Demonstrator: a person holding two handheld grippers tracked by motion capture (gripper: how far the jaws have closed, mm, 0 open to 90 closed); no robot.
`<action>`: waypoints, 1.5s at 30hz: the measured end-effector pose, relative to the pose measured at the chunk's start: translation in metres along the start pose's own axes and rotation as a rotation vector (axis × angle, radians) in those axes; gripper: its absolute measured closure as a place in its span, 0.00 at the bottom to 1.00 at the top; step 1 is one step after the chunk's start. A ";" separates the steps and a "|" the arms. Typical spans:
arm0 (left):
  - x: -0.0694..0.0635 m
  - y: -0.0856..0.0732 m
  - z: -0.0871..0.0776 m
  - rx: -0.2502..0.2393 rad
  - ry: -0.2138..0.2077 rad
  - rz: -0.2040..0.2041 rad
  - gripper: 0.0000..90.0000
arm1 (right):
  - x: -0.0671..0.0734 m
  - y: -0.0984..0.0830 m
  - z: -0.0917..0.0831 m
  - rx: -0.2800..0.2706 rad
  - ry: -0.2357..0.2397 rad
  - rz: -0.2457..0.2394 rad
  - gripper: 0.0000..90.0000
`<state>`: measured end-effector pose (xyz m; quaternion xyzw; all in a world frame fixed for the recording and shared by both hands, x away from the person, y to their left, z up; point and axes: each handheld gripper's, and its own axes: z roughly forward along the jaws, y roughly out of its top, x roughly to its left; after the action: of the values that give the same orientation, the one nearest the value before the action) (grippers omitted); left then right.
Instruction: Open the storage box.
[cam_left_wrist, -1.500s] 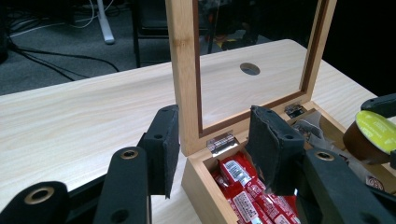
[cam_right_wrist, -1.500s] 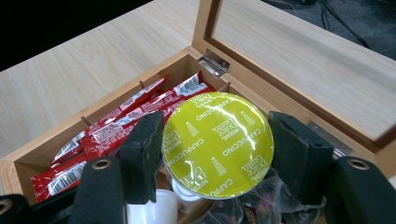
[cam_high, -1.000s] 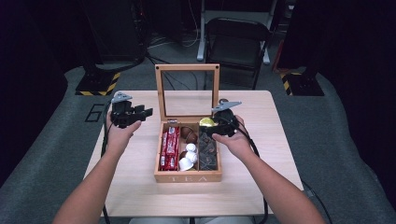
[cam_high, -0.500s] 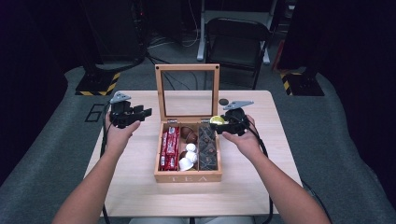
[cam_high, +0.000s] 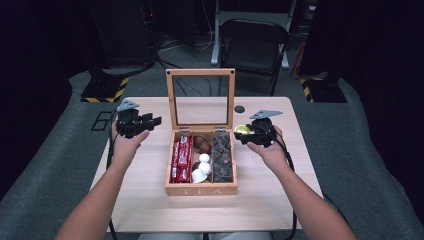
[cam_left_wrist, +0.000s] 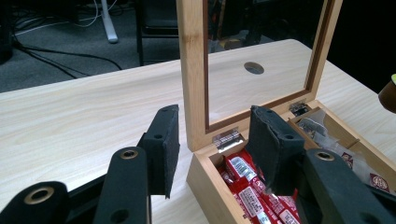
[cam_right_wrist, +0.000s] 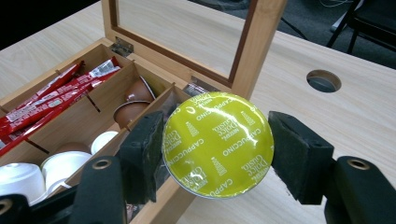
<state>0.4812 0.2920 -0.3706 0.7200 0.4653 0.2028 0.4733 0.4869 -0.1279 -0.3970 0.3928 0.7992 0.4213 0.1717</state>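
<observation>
A wooden tea box (cam_high: 201, 189) stands open in the middle of the table, its glass lid (cam_high: 200, 72) upright. It holds red sachets (cam_high: 182, 157), brown and white capsules (cam_high: 201, 162) and dark packets (cam_high: 222, 155). My right gripper (cam_high: 241, 135) hovers just past the box's right rim, shut on a coffee capsule (cam_right_wrist: 219, 135) with a yellow-green foil top. In the right gripper view both pads of that gripper (cam_right_wrist: 217, 144) press the capsule's sides. My left gripper (cam_high: 155, 121) hangs left of the box, open. In the left gripper view this gripper (cam_left_wrist: 215, 135) has nothing between its pads and faces the lid's hinge corner.
A round hole (cam_high: 240, 109) is cut in the tabletop behind the box on the right. A black folding chair (cam_high: 255, 45) stands beyond the far edge. Bare wood lies on both sides of the box and in front of it.
My right gripper has carried the capsule to the right, from over the box's right compartment to just outside its right rim. The left gripper has stayed put.
</observation>
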 end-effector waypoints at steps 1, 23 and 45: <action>0.000 0.000 0.000 -0.001 0.001 0.001 0.59 | 0.000 0.000 0.000 0.001 -0.004 0.004 0.42; 0.000 0.000 0.001 0.003 0.004 0.002 0.59 | -0.027 -0.020 -0.016 -0.007 -0.087 0.053 0.42; 0.000 -0.001 0.001 0.007 0.001 0.005 0.59 | -0.049 -0.046 -0.016 0.017 -0.164 0.093 0.42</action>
<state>0.4817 0.2911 -0.3719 0.7225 0.4647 0.2027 0.4700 0.4865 -0.1900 -0.4280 0.4641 0.7670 0.3882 0.2136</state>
